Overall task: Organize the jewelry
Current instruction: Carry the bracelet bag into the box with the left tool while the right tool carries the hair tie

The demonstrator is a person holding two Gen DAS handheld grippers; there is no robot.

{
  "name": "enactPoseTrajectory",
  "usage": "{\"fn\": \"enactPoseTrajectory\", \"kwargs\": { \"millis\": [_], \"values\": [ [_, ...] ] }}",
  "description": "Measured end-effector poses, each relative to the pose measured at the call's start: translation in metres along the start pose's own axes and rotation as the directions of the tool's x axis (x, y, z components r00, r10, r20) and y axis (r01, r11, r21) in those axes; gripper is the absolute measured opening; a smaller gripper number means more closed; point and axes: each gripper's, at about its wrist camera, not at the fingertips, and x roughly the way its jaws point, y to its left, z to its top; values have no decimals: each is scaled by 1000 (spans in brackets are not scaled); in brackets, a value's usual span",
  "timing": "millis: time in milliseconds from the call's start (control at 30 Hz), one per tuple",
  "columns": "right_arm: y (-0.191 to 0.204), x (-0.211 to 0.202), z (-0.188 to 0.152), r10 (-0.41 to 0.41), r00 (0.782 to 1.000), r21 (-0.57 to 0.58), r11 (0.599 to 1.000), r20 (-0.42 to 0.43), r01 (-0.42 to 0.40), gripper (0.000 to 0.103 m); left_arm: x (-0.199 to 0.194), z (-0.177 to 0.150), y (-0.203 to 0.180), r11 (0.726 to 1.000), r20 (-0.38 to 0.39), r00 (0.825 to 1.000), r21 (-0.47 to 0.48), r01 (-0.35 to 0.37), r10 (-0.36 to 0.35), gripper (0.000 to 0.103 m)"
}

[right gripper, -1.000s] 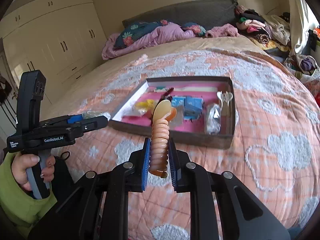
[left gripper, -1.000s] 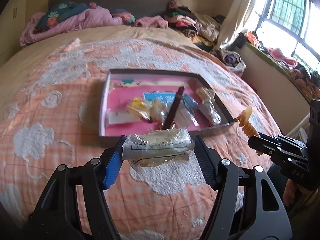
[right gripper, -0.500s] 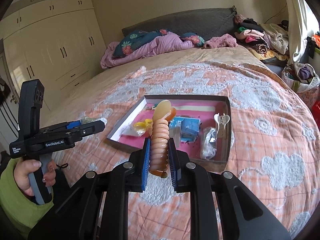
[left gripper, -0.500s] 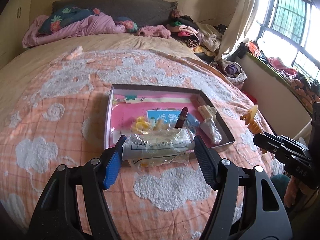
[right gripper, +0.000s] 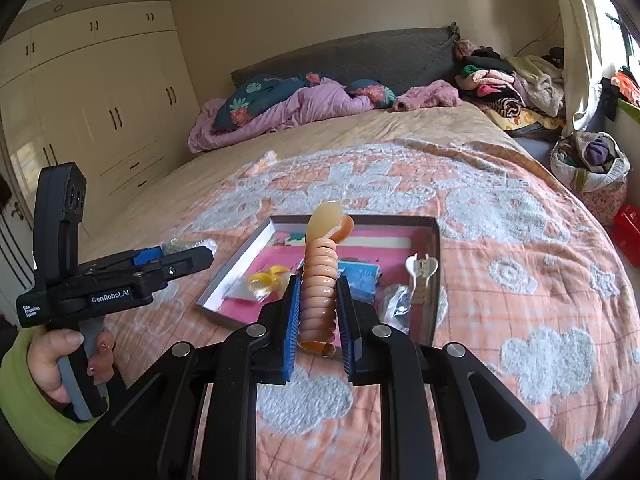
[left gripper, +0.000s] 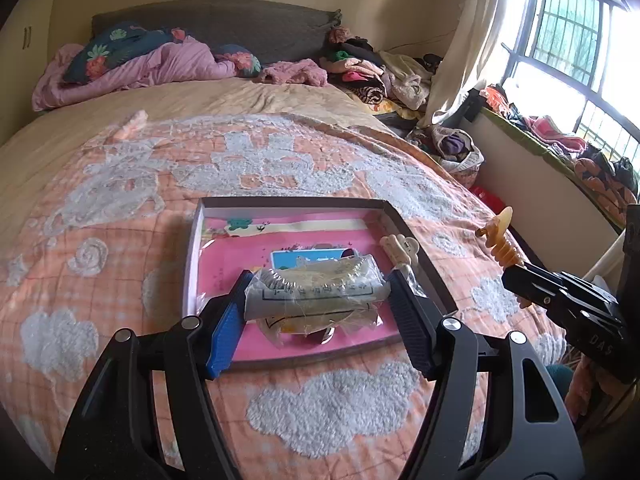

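Note:
A shallow box [left gripper: 194, 256] with a pink floor lies on the orange bedspread; it also shows in the right wrist view [right gripper: 435, 264]. My left gripper [left gripper: 316, 300] is shut on a clear plastic packet [left gripper: 320, 292], held above the box's near edge. My right gripper [right gripper: 319, 320] is shut on a peach spiral hair tie [right gripper: 320, 280], upright, held in the air near the box's front. In the box lie a blue card [right gripper: 358, 276], a yellow piece [right gripper: 268, 280], a cream hair clip [right gripper: 422, 270] and a clear bag [right gripper: 394, 308].
The bed carries a pink blanket and pillows [left gripper: 132, 64] at its head. Heaps of clothes [left gripper: 380, 76] lie at the far right corner, a full bag [right gripper: 588, 164] stands on the floor. Wardrobes [right gripper: 100, 112] line the left wall. A windowsill with clothes [left gripper: 560, 148] runs along the right.
Both grippers have risen and pulled back from the box, so it sits lower and smaller in view. Each still holds its item.

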Motion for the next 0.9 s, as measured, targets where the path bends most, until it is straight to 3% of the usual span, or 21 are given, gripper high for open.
{"fn": "enactPoseTrajectory", "kwargs": {
  "millis": [500, 900],
  "values": [
    [-27, 17, 18, -58, 998, 42, 998, 20, 57, 17, 32, 8, 1, 1000, -33, 999, -6, 7, -7, 59],
    [-37, 50, 12, -65, 997, 67, 995, -41, 68, 17, 68, -2, 9, 1000, -97, 995, -1, -15, 15, 59]
  ]
}}
